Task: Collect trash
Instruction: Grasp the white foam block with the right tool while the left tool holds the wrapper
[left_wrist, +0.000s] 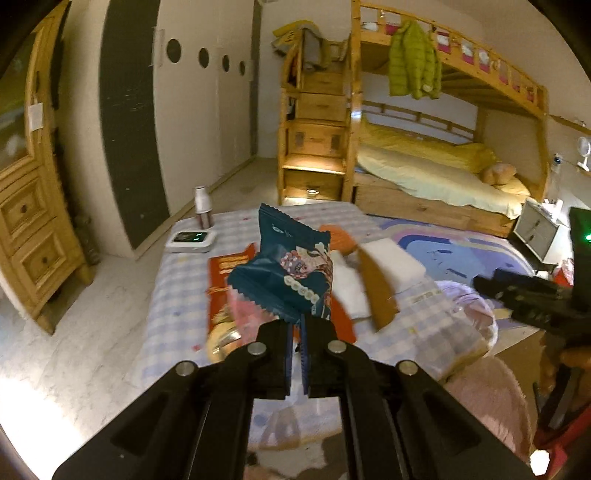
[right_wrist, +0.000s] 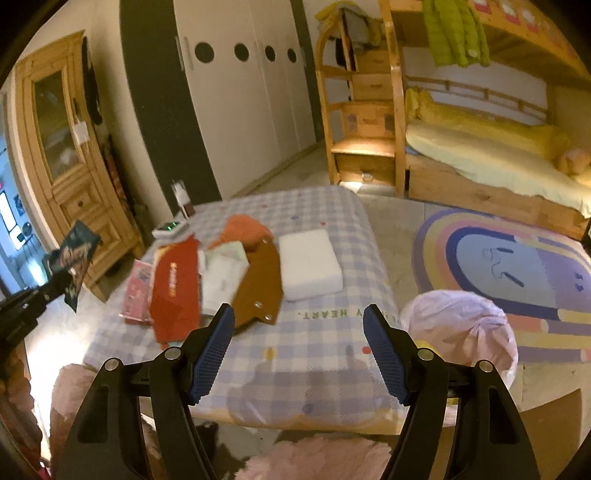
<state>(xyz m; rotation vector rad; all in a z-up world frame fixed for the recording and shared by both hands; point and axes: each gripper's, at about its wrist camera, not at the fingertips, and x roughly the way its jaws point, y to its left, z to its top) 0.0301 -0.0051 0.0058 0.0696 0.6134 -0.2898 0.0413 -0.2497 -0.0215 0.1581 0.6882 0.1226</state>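
My left gripper (left_wrist: 297, 328) is shut on a dark blue snack wrapper (left_wrist: 284, 273) and holds it above the checked table (left_wrist: 177, 280); wrapper and gripper also show at the left of the right wrist view (right_wrist: 75, 264). My right gripper (right_wrist: 299, 343) is open and empty above the table's near edge (right_wrist: 314, 373). On the table lie a red packet (right_wrist: 175, 291), a pink packet (right_wrist: 138, 291), white paper (right_wrist: 223, 273), a brown leather piece (right_wrist: 260, 291), an orange cloth (right_wrist: 245, 229) and a white foam block (right_wrist: 308, 262). A pale pink bag (right_wrist: 461, 332) stands open to the table's right.
A white device with a green light (left_wrist: 190, 240) and a small bottle (left_wrist: 202, 210) stand at the table's far left corner. A wooden cabinet (left_wrist: 29, 206) is to the left, a bunk bed (left_wrist: 424, 155) behind, a round rug (right_wrist: 509, 273) to the right. Pink fluffy seats (right_wrist: 317, 458) are near me.
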